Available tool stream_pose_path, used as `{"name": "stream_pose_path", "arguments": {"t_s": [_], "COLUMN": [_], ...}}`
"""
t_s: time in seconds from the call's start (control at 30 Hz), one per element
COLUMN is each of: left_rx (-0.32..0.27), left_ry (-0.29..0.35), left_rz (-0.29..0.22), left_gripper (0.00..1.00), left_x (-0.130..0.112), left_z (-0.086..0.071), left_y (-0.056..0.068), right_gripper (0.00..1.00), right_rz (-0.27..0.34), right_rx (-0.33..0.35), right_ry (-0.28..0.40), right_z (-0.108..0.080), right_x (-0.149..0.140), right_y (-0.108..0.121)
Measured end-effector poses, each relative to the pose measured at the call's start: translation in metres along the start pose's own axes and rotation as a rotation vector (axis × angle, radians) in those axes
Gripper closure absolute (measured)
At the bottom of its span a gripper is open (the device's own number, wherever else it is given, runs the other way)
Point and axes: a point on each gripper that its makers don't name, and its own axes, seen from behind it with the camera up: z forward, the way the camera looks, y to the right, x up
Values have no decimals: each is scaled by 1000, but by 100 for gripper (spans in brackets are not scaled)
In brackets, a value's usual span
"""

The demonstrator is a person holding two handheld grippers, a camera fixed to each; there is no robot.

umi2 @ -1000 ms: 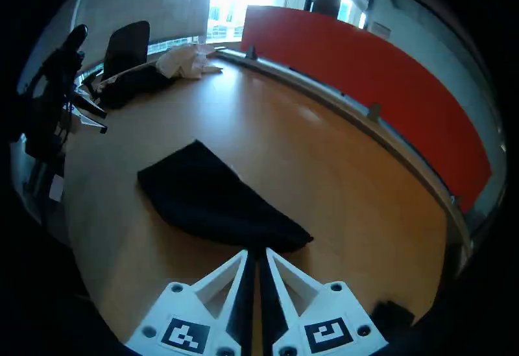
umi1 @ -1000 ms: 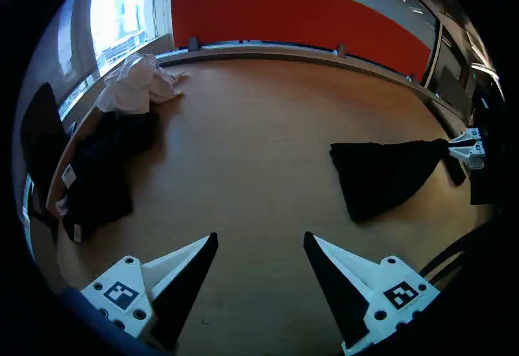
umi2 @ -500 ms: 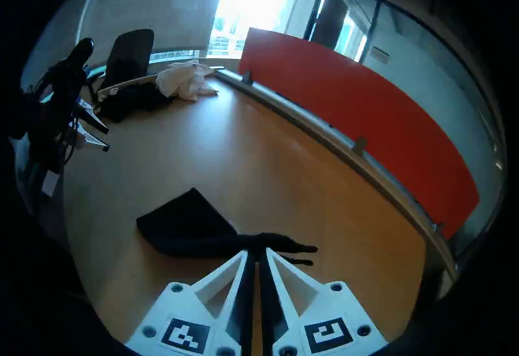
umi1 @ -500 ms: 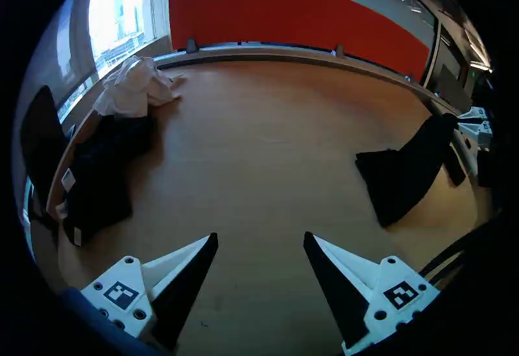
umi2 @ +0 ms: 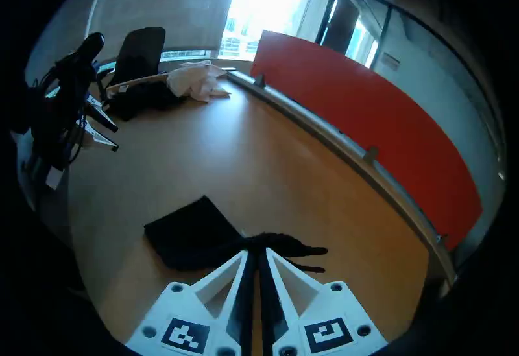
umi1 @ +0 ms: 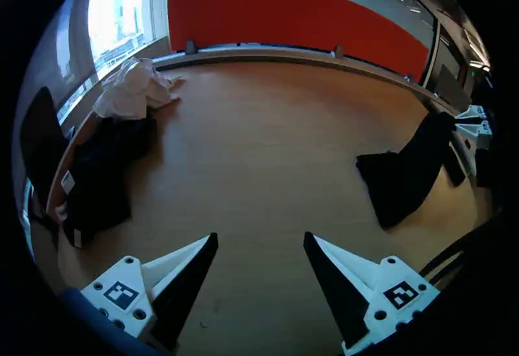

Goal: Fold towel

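Currently: spreading stage, one corner held

Right hand-held gripper (umi2: 259, 259) is clamped on a corner of the black towel (umi2: 194, 236), holding it up; the rest bunches on the bench (umi2: 214, 155). Left hand-held gripper (umi1: 259, 259) gapes wide, empty, well apart from it. Next, probably: left must reach a neighbouring corner.

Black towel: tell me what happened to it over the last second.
The right gripper, shut on one corner of the black towel, raised it and drew it toward itself, so the towel went from spread flat to half lifted off the table. The left gripper stayed open; the white cloth and dark clothes did not move.
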Motion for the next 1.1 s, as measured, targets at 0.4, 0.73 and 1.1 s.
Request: {"name": "stream_pose_path", "arguments": {"t_s": [0.4,0.73,1.1], "left_rx": [3,7,10], "left_ry": [7,14,13], "left_rz": [-8,-8,-18], "left_gripper": [2,2,2], "left_x": [2,3,0], "left_z": [-2,-4,-6], "left_y": [-5,-9,-15], "right_gripper": [96,96,96], "right_rz": [-22,-14,21], "right_rx": [102,194,227], "right_ry": [5,-31,-46], "right_z": [28,53,67], "right_x": [13,1,-2], "right_y": [-48,-95,-112]}}
